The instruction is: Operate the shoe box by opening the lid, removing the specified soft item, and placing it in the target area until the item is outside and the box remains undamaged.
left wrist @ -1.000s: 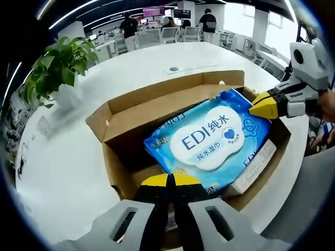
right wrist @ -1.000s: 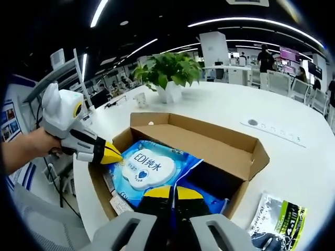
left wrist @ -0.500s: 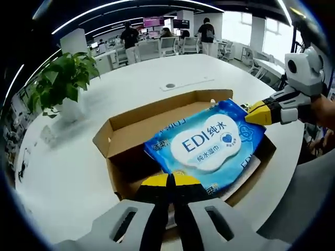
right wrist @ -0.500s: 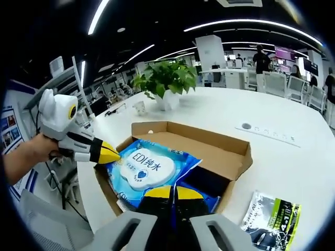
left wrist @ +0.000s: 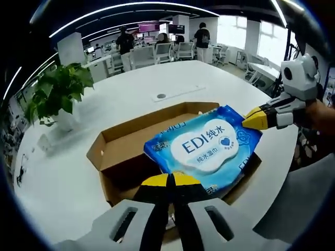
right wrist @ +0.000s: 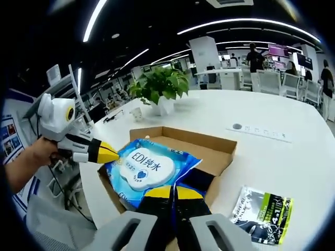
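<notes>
Left gripper view: both grippers' jaws clamp opposite edges of the wipes pack (left wrist: 207, 149) above the open shoe box (left wrist: 125, 151).

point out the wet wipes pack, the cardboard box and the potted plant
wet wipes pack (left wrist: 207, 147), left gripper view, on its white label
cardboard box (left wrist: 137, 137), left gripper view, on its inner back wall
potted plant (right wrist: 159, 86), right gripper view, on its leaves

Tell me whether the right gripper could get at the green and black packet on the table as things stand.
Probably not yet: the right gripper is shut on the blue wipes pack held with the left gripper. The green and black packet lies open on the white table.
</notes>
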The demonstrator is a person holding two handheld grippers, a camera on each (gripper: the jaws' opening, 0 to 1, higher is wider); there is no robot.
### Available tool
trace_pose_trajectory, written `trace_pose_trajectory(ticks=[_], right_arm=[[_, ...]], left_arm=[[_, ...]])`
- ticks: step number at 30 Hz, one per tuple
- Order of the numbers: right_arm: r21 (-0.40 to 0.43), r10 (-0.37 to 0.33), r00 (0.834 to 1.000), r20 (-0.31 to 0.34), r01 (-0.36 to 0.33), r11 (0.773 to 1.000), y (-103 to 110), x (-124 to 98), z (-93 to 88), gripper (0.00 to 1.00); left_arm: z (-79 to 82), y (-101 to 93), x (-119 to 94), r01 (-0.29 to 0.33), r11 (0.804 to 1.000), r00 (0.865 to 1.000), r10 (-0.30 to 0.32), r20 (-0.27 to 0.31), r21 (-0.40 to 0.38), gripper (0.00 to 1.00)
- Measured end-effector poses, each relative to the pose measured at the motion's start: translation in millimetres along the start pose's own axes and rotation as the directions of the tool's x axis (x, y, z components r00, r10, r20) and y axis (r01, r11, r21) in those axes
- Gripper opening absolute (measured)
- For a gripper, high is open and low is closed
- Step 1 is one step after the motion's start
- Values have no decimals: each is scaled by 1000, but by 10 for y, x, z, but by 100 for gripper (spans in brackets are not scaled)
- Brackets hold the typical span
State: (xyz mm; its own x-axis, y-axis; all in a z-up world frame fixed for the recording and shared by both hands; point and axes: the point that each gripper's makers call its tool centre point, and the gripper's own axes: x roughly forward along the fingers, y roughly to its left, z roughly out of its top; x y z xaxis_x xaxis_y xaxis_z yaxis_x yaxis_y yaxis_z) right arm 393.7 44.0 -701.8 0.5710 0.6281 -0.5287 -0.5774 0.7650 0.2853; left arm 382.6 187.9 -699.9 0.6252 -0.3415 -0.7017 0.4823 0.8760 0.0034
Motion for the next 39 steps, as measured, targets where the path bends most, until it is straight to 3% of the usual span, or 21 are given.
trace_pose_trajectory(ticks=[14, 39], right_arm=[[41, -18, 1000, 9, 18, 999, -165, -278, -23, 0], [99, -86, 996, 19, 84, 992, -615, -716, -90, 0]], left_arm=[[165, -259, 9, 37, 999, 999, -37, 26, -7, 0], [481, -737, 244, 83, 996, 994, -85, 68, 26, 0]])
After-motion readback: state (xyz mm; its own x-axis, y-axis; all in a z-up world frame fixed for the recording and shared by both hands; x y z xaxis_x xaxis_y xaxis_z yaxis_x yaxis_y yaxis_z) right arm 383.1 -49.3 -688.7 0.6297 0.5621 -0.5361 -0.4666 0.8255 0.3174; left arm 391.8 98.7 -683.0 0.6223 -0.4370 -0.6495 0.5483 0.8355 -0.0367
